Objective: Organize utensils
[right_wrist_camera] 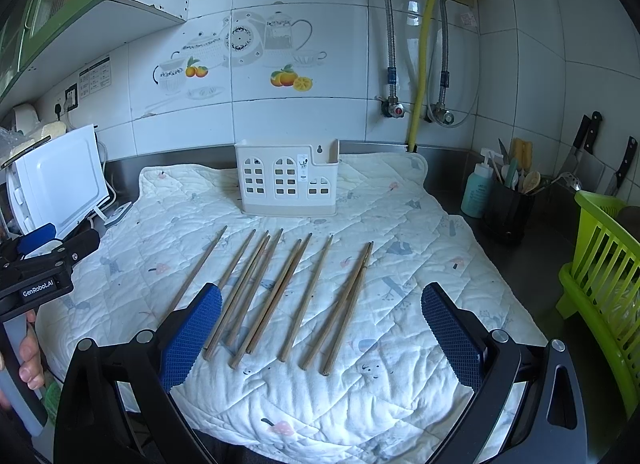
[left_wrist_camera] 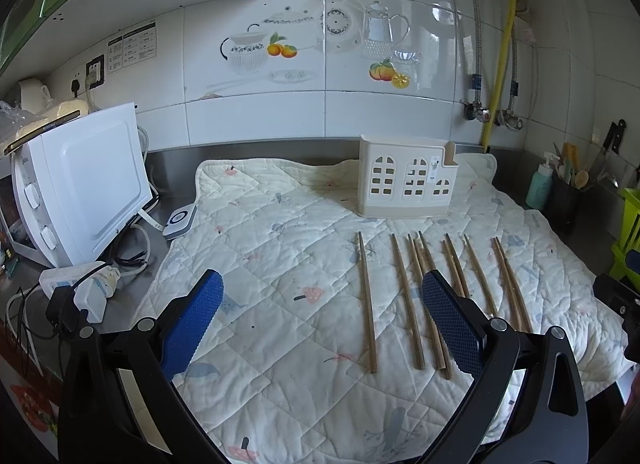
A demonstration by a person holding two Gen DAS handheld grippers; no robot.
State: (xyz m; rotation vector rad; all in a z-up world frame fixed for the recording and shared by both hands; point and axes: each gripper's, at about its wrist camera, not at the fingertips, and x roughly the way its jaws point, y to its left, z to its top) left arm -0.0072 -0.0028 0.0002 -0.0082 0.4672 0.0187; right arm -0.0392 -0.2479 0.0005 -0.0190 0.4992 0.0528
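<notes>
Several wooden chopsticks [left_wrist_camera: 404, 300] [right_wrist_camera: 280, 296] lie side by side on a quilted white cloth [left_wrist_camera: 288, 264] [right_wrist_camera: 400, 264]. Behind them stands a cream utensil holder [left_wrist_camera: 406, 183] [right_wrist_camera: 288, 179] with window-shaped cut-outs, upright. My left gripper [left_wrist_camera: 322, 320] hovers open over the cloth, to the left of most chopsticks; its right finger covers part of a few. My right gripper [right_wrist_camera: 320, 328] is open above the near ends of the chopsticks, nothing between its blue pads. The left gripper [right_wrist_camera: 52, 248] also shows at the left edge of the right wrist view, held by a hand.
A white microwave [left_wrist_camera: 80, 187] [right_wrist_camera: 56, 179] with plugs and cables stands at the left. At the right are a black pot of utensils [right_wrist_camera: 512, 207], a teal bottle [right_wrist_camera: 478, 191], knives on the wall and a green dish rack [right_wrist_camera: 600, 264]. A tiled wall rises behind.
</notes>
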